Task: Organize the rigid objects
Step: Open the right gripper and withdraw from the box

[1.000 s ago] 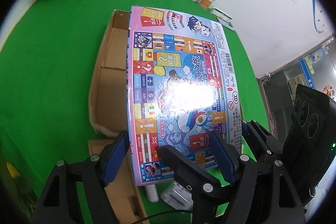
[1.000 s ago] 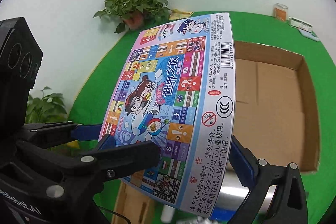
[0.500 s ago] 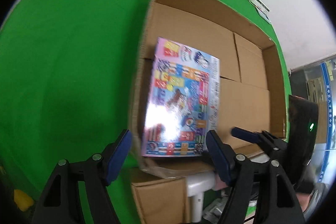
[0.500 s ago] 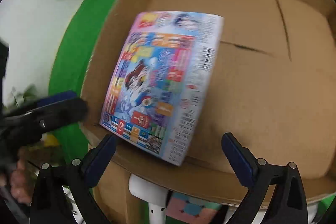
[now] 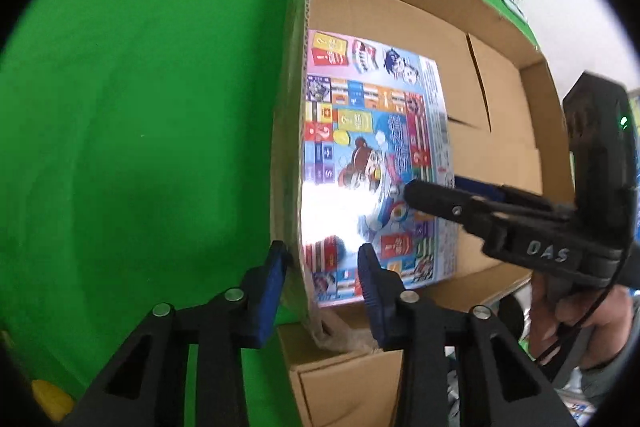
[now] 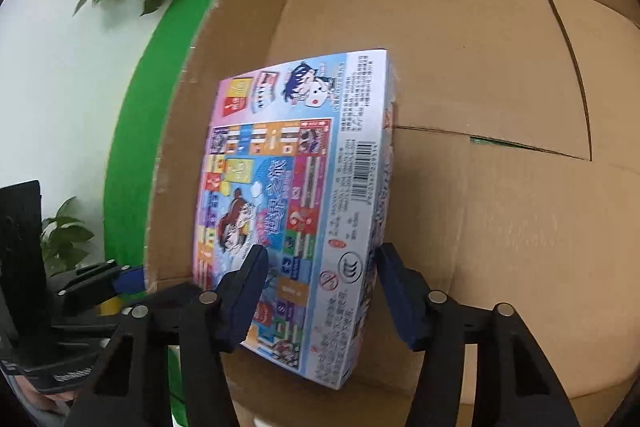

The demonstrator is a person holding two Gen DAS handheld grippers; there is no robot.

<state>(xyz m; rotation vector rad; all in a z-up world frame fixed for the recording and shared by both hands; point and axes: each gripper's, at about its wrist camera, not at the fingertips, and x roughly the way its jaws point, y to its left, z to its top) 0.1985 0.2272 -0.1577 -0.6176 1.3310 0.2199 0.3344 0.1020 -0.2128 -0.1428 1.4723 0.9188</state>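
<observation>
Game box (image 6: pixel 304 203) with bright cartoon pictures lies inside the big cardboard box (image 6: pixel 500 211), by its left wall, on the green table (image 5: pixel 140 107). The right tongs (image 6: pixel 320 287) have just been closing and sit astride its near right edge. The left tongs (image 5: pixel 320 275), also closing, straddle the cardboard wall, holding nothing.
</observation>
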